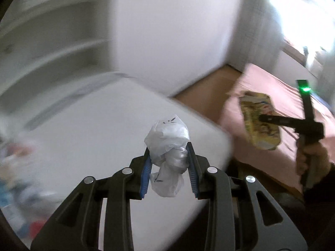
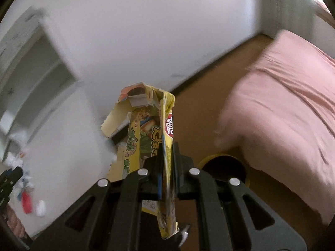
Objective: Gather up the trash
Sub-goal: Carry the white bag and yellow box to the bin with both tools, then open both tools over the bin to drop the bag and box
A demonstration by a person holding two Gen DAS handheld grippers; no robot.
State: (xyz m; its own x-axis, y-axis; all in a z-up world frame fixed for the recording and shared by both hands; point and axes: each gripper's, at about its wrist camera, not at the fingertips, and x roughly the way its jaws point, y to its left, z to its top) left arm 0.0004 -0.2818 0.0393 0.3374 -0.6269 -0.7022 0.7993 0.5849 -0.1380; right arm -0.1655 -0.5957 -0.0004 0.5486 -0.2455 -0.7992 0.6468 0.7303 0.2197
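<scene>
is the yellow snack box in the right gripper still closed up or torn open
Torn open. The yellow snack box has ragged top flaps splayed apart, showing its pale inside, and its body is squashed flat where the right gripper clamps it.

Left tool (image 1: 169, 159), right tool (image 2: 166, 161) clamped.

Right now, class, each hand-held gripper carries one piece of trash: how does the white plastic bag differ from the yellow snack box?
The white plastic bag is soft, crumpled into a wad; the yellow snack box is stiff card, flattened, its top torn open. The bag is plain and translucent; the box bears colourful print. The left hand-held gripper closes partway around the bag; the right hand-held gripper shuts nearly flat on the box. Both are held off the surfaces.
</scene>
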